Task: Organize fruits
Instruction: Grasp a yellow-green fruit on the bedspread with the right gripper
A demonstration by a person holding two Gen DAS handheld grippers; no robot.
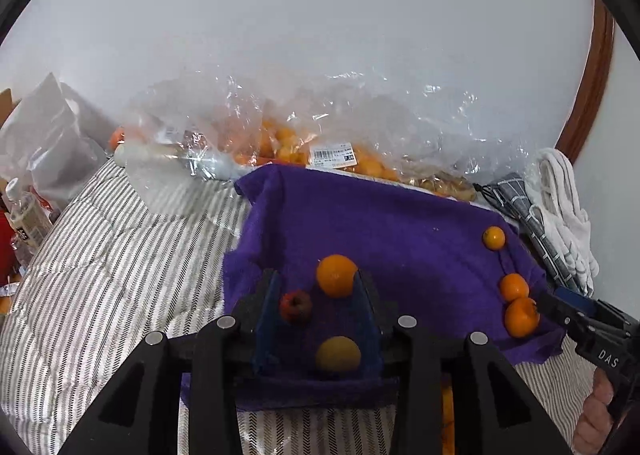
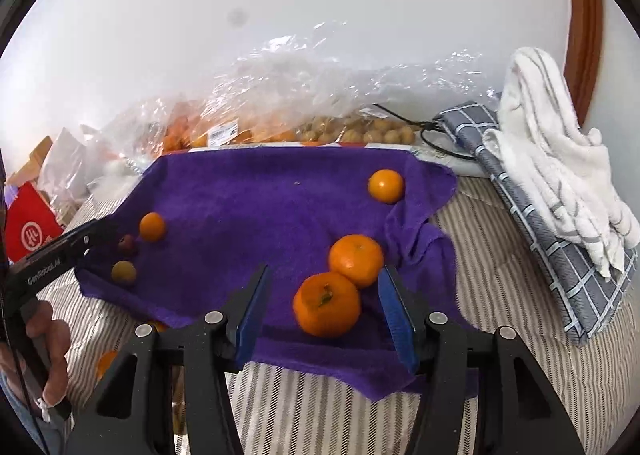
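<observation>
Six fruits lie on the purple towel (image 2: pixel 256 191) spread over a striped blanket (image 1: pixel 100 247). Left group: small orange (image 1: pixel 337 276), dark red fruit (image 1: pixel 295 306), yellow fruit (image 1: pixel 338 354). Left gripper (image 1: pixel 316 295) has its jaws parted around the red fruit and the yellow one, pads clear of both. Right group: two oranges touching (image 2: pixel 327 304) (image 2: pixel 356 260), a third (image 2: pixel 386 186) farther back. Right gripper (image 2: pixel 324 295) stands apart-jawed around the near orange, no pad contact visible. Clear bags of fruit (image 2: pixel 280 111) sit behind the towel; folded cloths (image 2: pixel 552 175) lie at right.
</observation>
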